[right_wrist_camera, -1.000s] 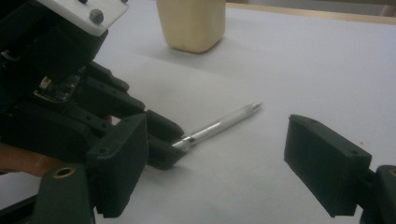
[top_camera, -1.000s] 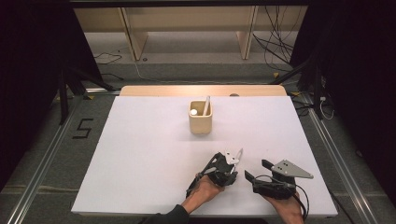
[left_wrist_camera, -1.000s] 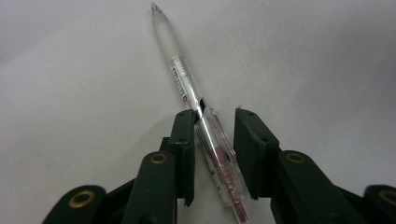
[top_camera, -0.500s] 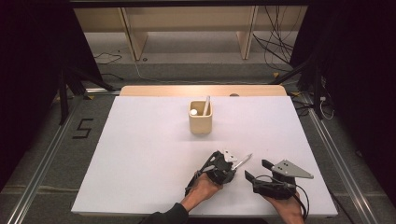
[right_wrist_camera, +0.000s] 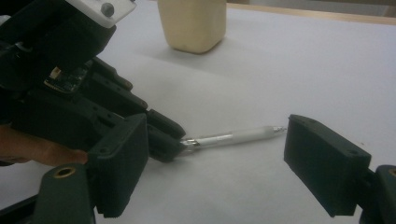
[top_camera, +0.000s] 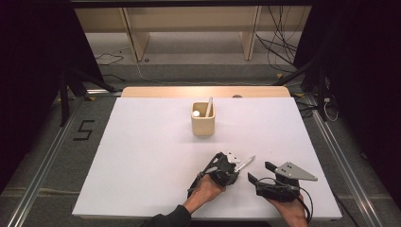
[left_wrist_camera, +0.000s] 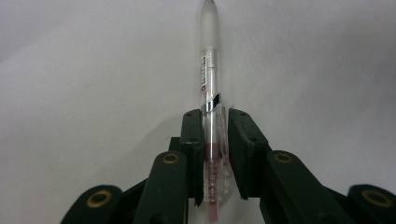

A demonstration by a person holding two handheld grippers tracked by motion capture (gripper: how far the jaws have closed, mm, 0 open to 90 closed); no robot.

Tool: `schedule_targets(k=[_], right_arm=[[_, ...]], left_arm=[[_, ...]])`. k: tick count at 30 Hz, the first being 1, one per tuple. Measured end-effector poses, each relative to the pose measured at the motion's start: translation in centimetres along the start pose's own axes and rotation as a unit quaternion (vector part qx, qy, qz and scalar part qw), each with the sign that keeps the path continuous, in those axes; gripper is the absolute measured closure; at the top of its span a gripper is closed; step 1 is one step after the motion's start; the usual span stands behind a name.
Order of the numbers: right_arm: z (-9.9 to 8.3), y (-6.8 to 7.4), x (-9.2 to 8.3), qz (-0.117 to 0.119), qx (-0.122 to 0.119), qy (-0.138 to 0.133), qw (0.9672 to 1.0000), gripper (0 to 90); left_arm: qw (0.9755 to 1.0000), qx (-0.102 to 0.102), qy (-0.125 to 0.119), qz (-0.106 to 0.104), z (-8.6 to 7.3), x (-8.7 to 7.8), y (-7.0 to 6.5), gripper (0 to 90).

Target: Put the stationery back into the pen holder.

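Observation:
A clear pen (left_wrist_camera: 208, 60) with a silver tip lies low over the white table (top_camera: 142, 156), its tip pointing away to the right. My left gripper (left_wrist_camera: 215, 126) has just been closing, and its pads now press on the pen's clip end (top_camera: 246, 164). This left gripper (top_camera: 236, 166) sits at the front middle of the table. Beside it on the right, my right gripper (top_camera: 261, 171) stands open. In the right gripper view its jaws (right_wrist_camera: 215, 154) stand wide on either side of the pen (right_wrist_camera: 233, 136), touching nothing, with the left gripper (right_wrist_camera: 163, 135) just ahead.
A beige cup (top_camera: 203, 124) stands near the table's middle with a white pen leaning in it; it also rises at the top of the right gripper view (right_wrist_camera: 192, 23). Dark floor, rails and cables surround the table.
The pen's free end has swung lower and to the right in the left gripper's jaws. Both hands have stayed in place.

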State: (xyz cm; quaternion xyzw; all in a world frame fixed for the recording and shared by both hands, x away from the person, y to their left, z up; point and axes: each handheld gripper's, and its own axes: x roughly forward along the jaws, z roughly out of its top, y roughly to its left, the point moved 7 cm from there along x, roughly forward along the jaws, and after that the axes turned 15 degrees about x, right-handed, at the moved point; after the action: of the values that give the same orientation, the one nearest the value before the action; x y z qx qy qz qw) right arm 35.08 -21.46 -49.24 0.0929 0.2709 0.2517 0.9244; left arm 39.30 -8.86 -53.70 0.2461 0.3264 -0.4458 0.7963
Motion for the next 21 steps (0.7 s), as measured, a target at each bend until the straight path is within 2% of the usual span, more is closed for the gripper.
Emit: schedule_targets(k=[6, 11, 16, 21], right_arm=[[0.0, -0.1, 0.0, 0.000, 0.001, -0.001, 1.0000, 22.5], [0.1, -0.1, -0.1, 0.000, 0.003, -0.002, 1.0000, 22.5], [0.1, -0.1, -0.1, 0.000, 0.003, -0.001, 1.0000, 22.5], [0.1, -0.1, 0.0, 0.000, 0.004, -0.001, 1.0000, 22.5]], left_arm=[[0.9999, -0.006, -0.007, -0.010, -0.1, -0.1, 0.2, 76.3], [0.9997, -0.012, -0.017, -0.009, 0.0, -0.2, 0.6, 76.4], [0.9996, -0.013, -0.022, -0.010, 0.1, -0.9, 1.1, 76.4], [0.9988, -0.025, -0.040, -0.013, 0.0, -1.9, 1.8, 76.3]])
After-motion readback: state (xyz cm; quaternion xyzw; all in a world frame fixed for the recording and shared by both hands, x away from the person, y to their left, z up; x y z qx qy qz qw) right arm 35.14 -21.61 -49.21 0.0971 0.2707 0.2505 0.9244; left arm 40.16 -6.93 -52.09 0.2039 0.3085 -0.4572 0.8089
